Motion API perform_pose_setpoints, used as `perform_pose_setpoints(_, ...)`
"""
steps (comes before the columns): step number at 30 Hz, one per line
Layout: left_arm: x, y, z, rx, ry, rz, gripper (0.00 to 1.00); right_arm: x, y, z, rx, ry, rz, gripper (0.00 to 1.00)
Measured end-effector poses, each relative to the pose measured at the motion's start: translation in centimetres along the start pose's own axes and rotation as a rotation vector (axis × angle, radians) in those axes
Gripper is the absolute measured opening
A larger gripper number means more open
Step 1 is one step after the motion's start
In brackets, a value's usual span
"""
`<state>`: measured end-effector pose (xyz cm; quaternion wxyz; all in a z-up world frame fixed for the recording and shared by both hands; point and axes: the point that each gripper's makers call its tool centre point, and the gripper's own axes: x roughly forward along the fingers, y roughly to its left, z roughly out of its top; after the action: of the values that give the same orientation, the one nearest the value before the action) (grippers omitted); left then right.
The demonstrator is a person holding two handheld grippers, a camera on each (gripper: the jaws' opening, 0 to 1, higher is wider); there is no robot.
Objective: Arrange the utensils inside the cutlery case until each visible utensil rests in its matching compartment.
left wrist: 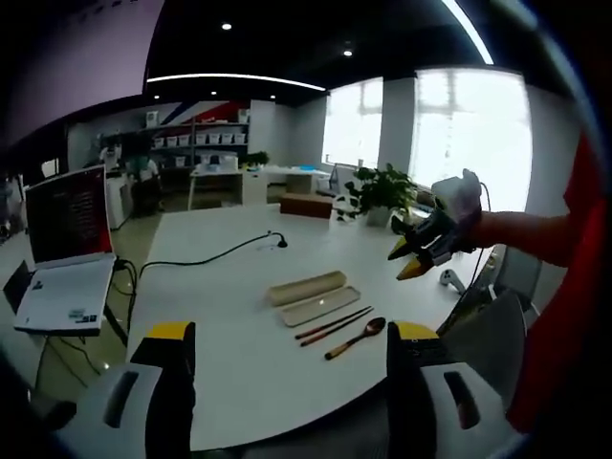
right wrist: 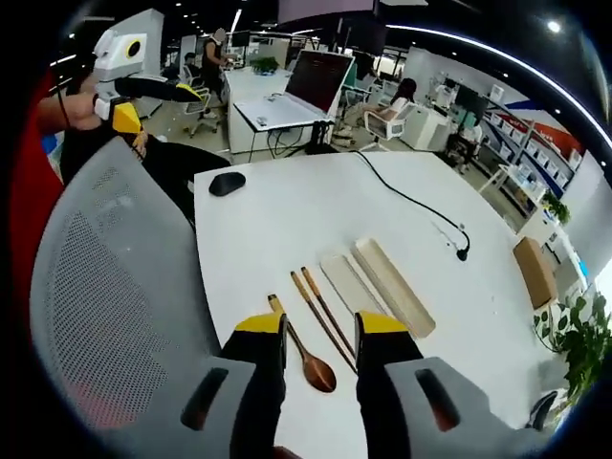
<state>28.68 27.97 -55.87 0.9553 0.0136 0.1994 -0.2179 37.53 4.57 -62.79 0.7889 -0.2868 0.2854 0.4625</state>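
Right gripper (right wrist: pixel 319 330): fingers spread apart, nothing between them, held above the near edge of the white desk (right wrist: pixel 287 210). The wooden spoon (right wrist: pixel 308 359) lies directly ahead in the gap between the fingers, bowl toward the camera, handle pointing away. The chopsticks (right wrist: pixel 323 314) lie side by side just right of the spoon, close to the right finger. Beyond them, the flat case lid (right wrist: pixel 351 284) and the deeper case tray (right wrist: pixel 392 285) sit parallel and touching, both empty. A grey mesh chair back (right wrist: pixel 105 287) stands at the left.

Left gripper (left wrist: pixel 292 337): fingers wide apart, empty, above the desk edge (left wrist: pixel 220 373). Spoon (left wrist: pixel 356 337) and chopsticks (left wrist: pixel 333 325) lie ahead, between the finger lines but well apart from both tips; lid (left wrist: pixel 319 305) and tray (left wrist: pixel 306 287) just beyond them.

Farther off: a black cable with small microphone (right wrist: pixel 463 254) crosses the desk, a black mouse (right wrist: pixel 227 183) sits near the far-left edge, and a laptop (left wrist: pixel 69 249) stands on a neighbouring desk.
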Motion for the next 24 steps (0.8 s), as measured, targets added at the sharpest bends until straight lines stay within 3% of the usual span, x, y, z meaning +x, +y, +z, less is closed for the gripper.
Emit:
perform_pose_setpoints(9,-0.4,-0.2,0.5,0.001,-0.017,0.018,0.84,0.6,-0.1,-1.4,0.018,0.024,0.001,0.30)
perform_pose_setpoints(12,-0.4,-0.7,1.0,0.045,-0.027,0.012,0.84,0.9,0.0,-1.6,0.046,0.010,0.002,0.29)
perform_pose_setpoints(18,0.0,-1.1,1.4,0.042,-0.036,0.002,0.85,1.7,0.5,-1.4,0.030,0.021,0.021,0.29)
perform_pose_setpoints(24,0.5,-1.3,1.9,0.084,-0.034,-0.015,0.85,3.1,0.8,-1.1,0.018,0.004,0.052,0.21)
